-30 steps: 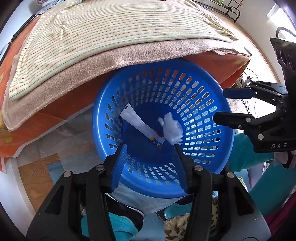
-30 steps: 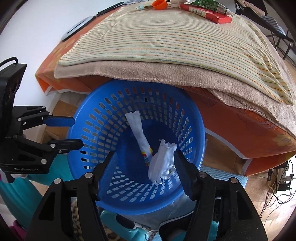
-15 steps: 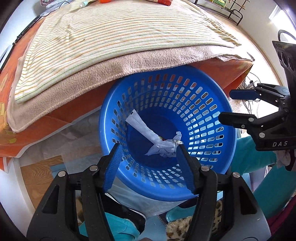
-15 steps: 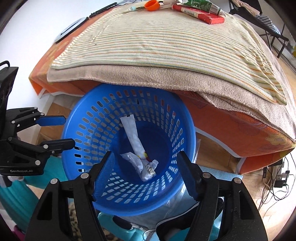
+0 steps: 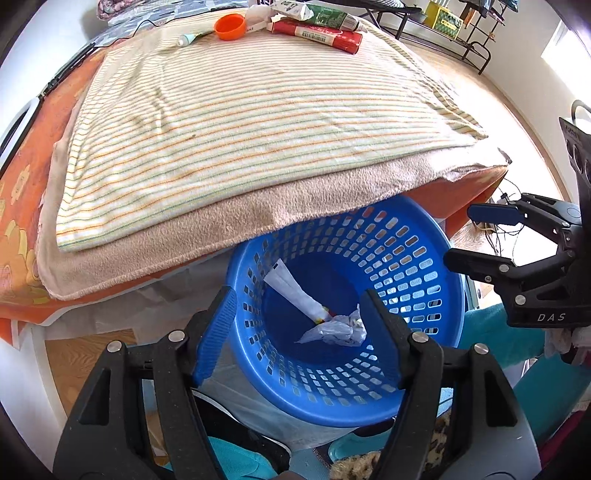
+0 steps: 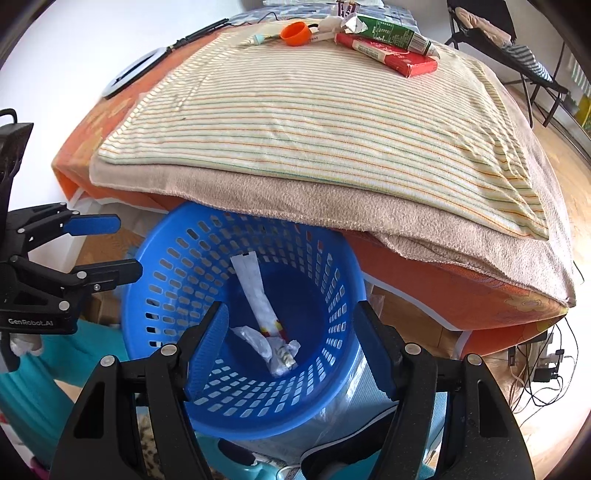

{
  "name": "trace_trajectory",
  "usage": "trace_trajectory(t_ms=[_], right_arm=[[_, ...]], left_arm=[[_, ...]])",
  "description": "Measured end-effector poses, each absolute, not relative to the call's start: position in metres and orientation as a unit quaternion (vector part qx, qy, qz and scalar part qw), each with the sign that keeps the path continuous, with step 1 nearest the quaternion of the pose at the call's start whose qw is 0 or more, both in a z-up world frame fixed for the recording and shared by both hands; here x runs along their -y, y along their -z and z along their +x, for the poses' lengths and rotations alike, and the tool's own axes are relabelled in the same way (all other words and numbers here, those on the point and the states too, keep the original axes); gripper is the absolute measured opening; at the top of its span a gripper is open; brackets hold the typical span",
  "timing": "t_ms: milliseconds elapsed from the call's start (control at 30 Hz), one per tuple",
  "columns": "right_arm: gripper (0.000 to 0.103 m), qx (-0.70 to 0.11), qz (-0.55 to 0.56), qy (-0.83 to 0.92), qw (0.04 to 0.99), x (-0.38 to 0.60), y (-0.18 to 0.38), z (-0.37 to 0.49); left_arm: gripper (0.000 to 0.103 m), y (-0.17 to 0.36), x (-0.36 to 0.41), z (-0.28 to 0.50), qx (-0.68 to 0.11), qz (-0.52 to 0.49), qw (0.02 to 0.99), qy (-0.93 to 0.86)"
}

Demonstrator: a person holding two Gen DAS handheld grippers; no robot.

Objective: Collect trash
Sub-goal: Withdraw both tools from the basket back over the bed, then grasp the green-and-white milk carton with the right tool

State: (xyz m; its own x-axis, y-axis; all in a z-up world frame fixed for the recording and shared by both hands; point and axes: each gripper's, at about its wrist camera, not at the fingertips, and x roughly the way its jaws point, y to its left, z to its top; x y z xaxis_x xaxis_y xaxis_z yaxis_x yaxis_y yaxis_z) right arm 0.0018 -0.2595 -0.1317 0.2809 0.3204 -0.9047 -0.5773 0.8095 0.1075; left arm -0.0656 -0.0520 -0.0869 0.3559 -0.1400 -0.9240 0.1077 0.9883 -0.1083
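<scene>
A blue perforated basket (image 5: 436, 295) (image 6: 162, 280) stands on the floor, partly under the table's edge. Inside lie a long white wrapper (image 5: 295, 295) (image 6: 255, 291) and a crumpled clear wrapper (image 5: 336, 330) (image 6: 277, 347). My left gripper (image 5: 295, 314) is open and empty above the basket's near rim; it also shows in the right wrist view (image 6: 110, 243). My right gripper (image 6: 291, 325) is open and empty over the basket, and shows in the left wrist view (image 5: 465, 232). On the table's far end lie a red box (image 5: 317, 35) (image 6: 388, 53), a green tube (image 6: 391, 33), an orange cap (image 5: 229, 26) (image 6: 294, 33) and a small tube (image 5: 188, 37).
A striped towel (image 5: 240, 122) over a beige towel (image 6: 295, 192) covers the orange-clothed table (image 6: 461, 295). Teal trouser legs (image 5: 491, 332) and shoes are beside the basket. Cables (image 6: 543, 362) lie on the wooden floor at right. A folding rack (image 5: 461, 33) stands far back.
The crumpled wrapper fell from mid-air to the basket's bottom. Both grippers rose and tilted up, bringing the tabletop and its far items into view.
</scene>
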Motion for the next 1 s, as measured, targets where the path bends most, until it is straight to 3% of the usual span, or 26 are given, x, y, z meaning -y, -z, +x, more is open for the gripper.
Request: trace_trajectory(t_ms=[500, 1000], right_arm=[[0.070, -0.471, -0.115, -0.288, 0.826, 0.266, 0.085, 0.046], [0.072, -0.432, -0.056, -0.273, 0.858, 0.282, 0.027, 0.179]], left_arm=[[0.071, 0.042, 0.042, 0.000, -0.510, -0.001, 0.858, 0.056], [0.071, 0.028, 0.030, 0.087, -0.473, 0.022, 0.879, 0.047]])
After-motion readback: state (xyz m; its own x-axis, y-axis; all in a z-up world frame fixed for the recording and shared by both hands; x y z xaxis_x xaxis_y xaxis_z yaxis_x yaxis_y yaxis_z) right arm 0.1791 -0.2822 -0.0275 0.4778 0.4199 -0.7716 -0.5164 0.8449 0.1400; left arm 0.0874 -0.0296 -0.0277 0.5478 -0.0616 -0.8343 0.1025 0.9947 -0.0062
